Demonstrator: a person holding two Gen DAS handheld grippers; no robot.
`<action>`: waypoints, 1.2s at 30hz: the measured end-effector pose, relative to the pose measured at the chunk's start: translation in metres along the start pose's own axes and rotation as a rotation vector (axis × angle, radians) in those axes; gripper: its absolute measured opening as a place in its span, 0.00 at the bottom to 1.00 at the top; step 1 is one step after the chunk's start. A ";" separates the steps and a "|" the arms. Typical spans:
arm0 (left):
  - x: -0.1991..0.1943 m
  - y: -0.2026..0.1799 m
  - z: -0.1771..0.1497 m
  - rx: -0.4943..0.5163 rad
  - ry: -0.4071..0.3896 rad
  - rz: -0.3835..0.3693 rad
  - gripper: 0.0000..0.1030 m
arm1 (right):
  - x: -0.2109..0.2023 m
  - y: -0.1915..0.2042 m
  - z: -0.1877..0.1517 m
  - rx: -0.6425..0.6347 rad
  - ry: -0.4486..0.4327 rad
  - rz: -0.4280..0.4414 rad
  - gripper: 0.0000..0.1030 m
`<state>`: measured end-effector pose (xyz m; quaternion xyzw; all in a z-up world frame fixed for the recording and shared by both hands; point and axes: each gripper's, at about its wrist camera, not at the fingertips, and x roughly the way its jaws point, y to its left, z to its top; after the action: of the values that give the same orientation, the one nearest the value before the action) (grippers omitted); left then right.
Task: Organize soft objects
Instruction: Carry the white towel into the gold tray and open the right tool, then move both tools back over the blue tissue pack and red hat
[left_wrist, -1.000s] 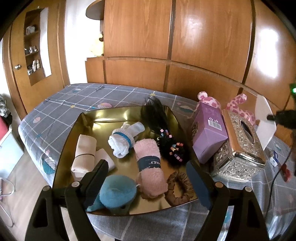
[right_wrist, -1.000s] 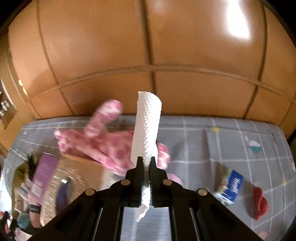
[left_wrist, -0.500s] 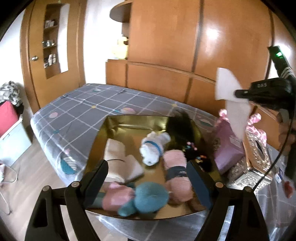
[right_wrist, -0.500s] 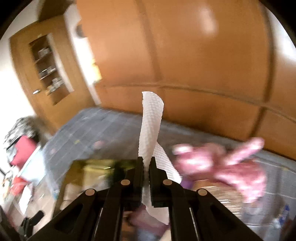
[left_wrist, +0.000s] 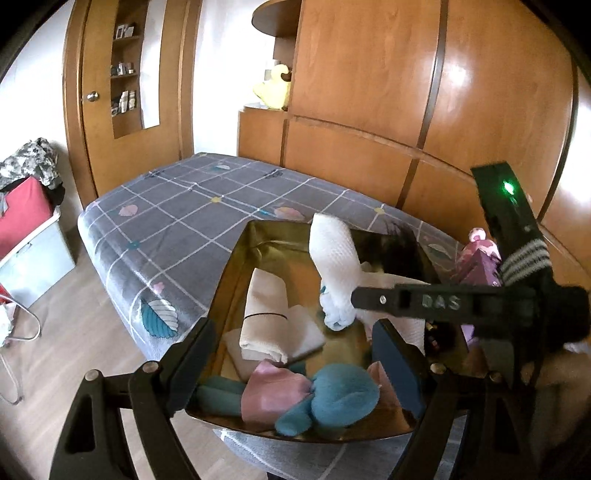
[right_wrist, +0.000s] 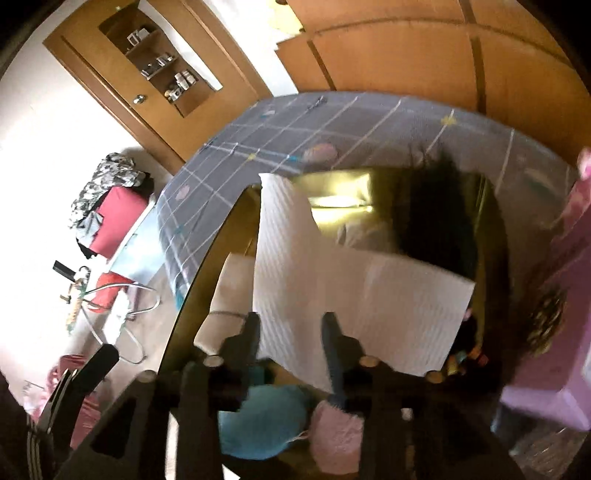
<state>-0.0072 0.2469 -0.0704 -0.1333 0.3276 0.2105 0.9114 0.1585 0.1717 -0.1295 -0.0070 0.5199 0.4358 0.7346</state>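
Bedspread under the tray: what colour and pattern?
Grey bedspread with a white grid and small pastel shell motifs; clearest in the left wrist view.

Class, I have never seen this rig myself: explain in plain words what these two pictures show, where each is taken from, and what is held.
There is no robot here. A person holds a two-fingered claw in each hand, and each has a camera looking along its fingers. One picture comes from the left claw, which is open and empty. The other comes from the right claw. Both look down on a gold tray on a bed. The tray holds a folded beige cloth, a teal plush and a pink cloth. The right claw's jaws have just been opening: the white paper towel lies between them, not pinched, over the tray.
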 end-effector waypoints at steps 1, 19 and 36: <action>0.001 0.001 -0.001 -0.002 0.003 0.001 0.84 | -0.001 -0.002 -0.004 0.010 0.000 0.011 0.40; -0.015 -0.024 -0.004 0.050 -0.018 -0.036 0.85 | -0.093 -0.008 -0.047 -0.059 -0.247 -0.243 0.42; -0.038 -0.085 -0.020 0.200 -0.013 -0.141 0.85 | -0.177 -0.050 -0.117 -0.037 -0.379 -0.502 0.42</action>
<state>-0.0045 0.1532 -0.0517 -0.0633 0.3309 0.1131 0.9347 0.0886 -0.0256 -0.0694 -0.0672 0.3479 0.2440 0.9027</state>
